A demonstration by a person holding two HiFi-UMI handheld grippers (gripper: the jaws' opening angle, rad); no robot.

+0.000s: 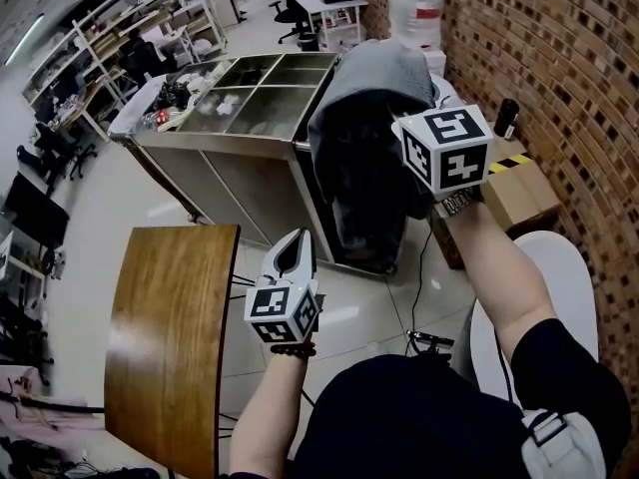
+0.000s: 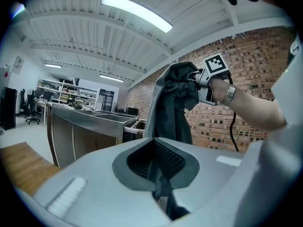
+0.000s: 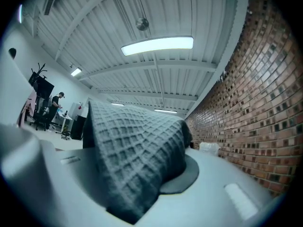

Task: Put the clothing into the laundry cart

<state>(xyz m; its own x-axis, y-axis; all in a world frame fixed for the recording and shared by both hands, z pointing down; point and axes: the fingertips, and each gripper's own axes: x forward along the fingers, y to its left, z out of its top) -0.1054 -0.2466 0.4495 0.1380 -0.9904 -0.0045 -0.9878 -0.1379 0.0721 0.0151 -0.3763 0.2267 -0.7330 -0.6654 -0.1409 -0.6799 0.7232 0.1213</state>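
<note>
The steel laundry cart stood beyond both sets of fingertips, with bare floor open ahead of the left ones. The grey clothing hung clenched in the right gripper, beside the cart's end edge. The left gripper was closed on nothing.

wooden table at lower left, brick wall at right, cardboard box at its foot
</note>
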